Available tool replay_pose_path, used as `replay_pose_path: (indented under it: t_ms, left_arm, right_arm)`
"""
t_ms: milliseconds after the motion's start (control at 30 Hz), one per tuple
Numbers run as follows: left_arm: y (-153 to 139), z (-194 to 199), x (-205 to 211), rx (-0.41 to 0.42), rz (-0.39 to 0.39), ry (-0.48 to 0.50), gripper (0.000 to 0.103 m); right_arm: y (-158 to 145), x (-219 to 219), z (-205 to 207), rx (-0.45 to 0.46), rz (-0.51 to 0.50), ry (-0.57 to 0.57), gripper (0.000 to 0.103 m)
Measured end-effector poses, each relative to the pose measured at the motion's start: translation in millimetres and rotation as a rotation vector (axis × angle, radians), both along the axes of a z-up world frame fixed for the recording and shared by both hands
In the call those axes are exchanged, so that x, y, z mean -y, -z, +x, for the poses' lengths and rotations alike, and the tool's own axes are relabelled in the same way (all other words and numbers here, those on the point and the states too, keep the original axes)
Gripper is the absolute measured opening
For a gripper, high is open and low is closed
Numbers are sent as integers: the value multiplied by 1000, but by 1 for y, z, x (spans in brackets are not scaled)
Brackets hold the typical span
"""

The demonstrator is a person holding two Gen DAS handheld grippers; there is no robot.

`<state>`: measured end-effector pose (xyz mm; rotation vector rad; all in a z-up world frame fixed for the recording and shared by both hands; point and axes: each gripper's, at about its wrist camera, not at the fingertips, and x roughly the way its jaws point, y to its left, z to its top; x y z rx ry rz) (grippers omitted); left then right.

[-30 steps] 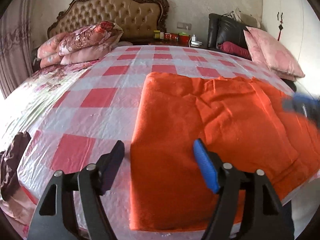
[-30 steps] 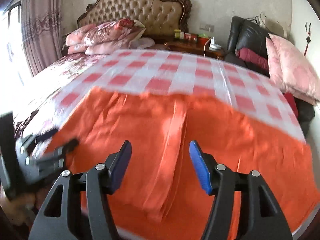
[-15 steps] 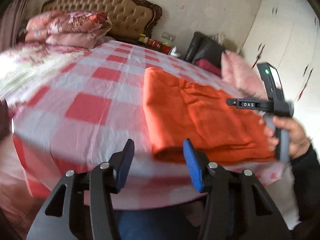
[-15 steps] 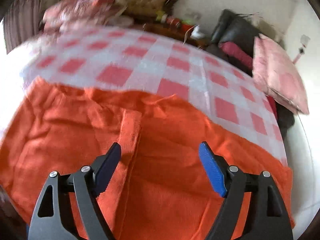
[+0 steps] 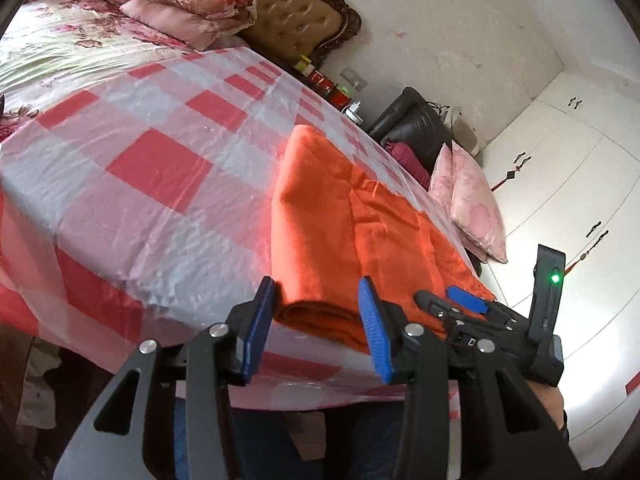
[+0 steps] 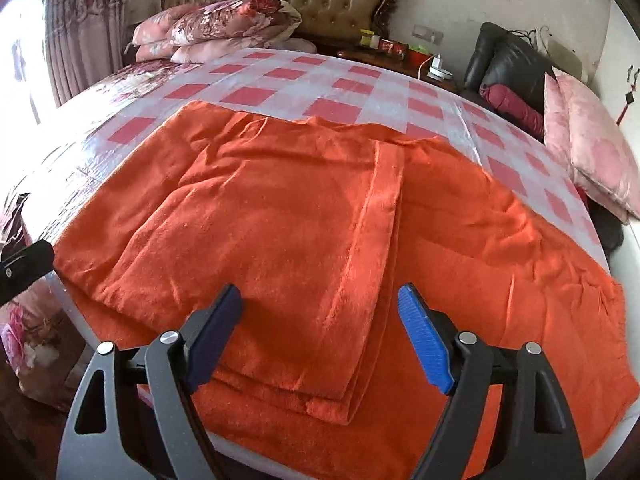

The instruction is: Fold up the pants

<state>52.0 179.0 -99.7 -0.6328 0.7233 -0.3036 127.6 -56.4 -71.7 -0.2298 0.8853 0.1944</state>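
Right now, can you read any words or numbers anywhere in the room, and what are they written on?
None can be read.
Red and yellow containers on the wooden bedside table: labels too small and blurred.
Right hand-held gripper: its print is too small to read in the left wrist view; only a green light shows.
Folded orange fleece pants and red-and-white checked bed cover: no writing.

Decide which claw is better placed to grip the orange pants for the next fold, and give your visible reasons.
Probably the left claw: its open fingers sit level with the folded corner of the orange pants at the bed edge. The right claw hangs open over flat cloth mid-garment.
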Motion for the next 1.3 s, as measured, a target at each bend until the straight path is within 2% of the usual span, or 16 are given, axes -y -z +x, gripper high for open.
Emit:
replay_pose_path:
  t_ms: [67,133,167,233,367,533,600,667,733,767,833,900,1033,1200,1267,1300]
  left_arm:
    - [4,5,4,-14,-46,32,27]
    - [5,6,4,-12,-67,35,28]
    - [5,7,4,-16,-66,25,30]
    - [8,6,-2,-20,-128,3,48]
    - [11,5,-10,-39,-204,-40,47]
    - [32,4,-33,-69,-514,-79,47]
    - [34,2,-41,-48,-596,-96,46]
    - [34,2,-43,-37,-637,-91,46]
    - [32,3,-41,-46,-613,-96,46]
    - [29,3,-38,-74,-526,-121,46]
    - [22,2,-32,-92,-428,-133,46]
    - [18,1,-31,-130,-368,-158,45]
    - [2,2,-23,-139,-213,-167,45]
    - [-5,15,-3,-160,-144,-146,44]
    - [-4,17,1,-172,-119,-137,35]
    - [-3,19,3,-181,-105,-134,25]
  right_arm:
    - [2,2,0,1,14,5,81]
    - [3,6,0,-6,35,10,81]
    - [3,7,0,-9,44,10,81]
    - [4,7,1,-7,48,15,83]
    - [5,8,2,-4,53,17,84]
    - [5,11,3,-8,67,15,84]
    - [5,12,3,-9,72,15,84]
    - [5,12,3,-8,73,15,85]
    - [6,13,3,-10,76,16,85]
    - [6,13,3,-10,78,15,85]
    - [6,13,3,-11,80,14,86]
    - [6,14,3,-11,85,11,86]
    - [6,15,3,-9,86,12,86]
    - [6,16,3,-6,88,13,86]
    - [6,16,3,-6,87,12,86]
    - [6,16,3,-6,88,11,86]
